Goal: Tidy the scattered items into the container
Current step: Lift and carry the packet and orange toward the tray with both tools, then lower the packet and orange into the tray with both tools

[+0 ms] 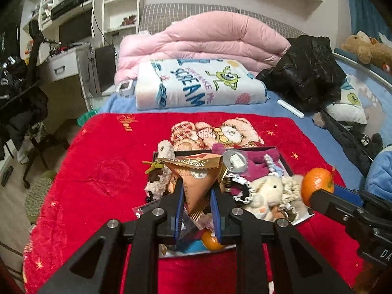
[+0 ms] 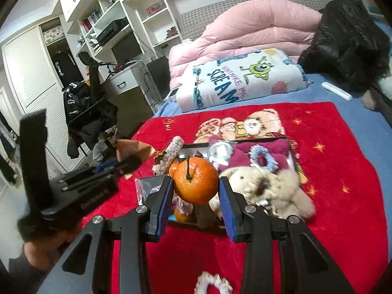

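My left gripper [image 1: 196, 191] is shut on a brown triangular snack packet [image 1: 196, 174] and holds it above a shallow black tray [image 1: 285, 163] on the red blanket. My right gripper [image 2: 196, 186] is shut on an orange tangerine [image 2: 196, 182] with a short stem, over the tray's near end [image 2: 196, 225]. The tray holds a cream plush toy [image 2: 267, 183], a maroon cloth [image 2: 259, 153], a blue scrunchie [image 2: 263, 159], a round mirror [image 2: 219, 150] and another tangerine [image 1: 212, 241]. In the left wrist view the right gripper [image 1: 316, 196] with its tangerine [image 1: 317, 181] enters from the right.
A white scrunchie [image 2: 213, 284] lies on the red blanket [image 2: 343, 171] near me. Behind are a folded cartoon blanket [image 1: 196, 83], a pink duvet [image 1: 208, 39], a black jacket [image 1: 308, 71] and a white tube [image 1: 290, 109]. A chair [image 2: 90, 112] and shelves stand left of the bed.
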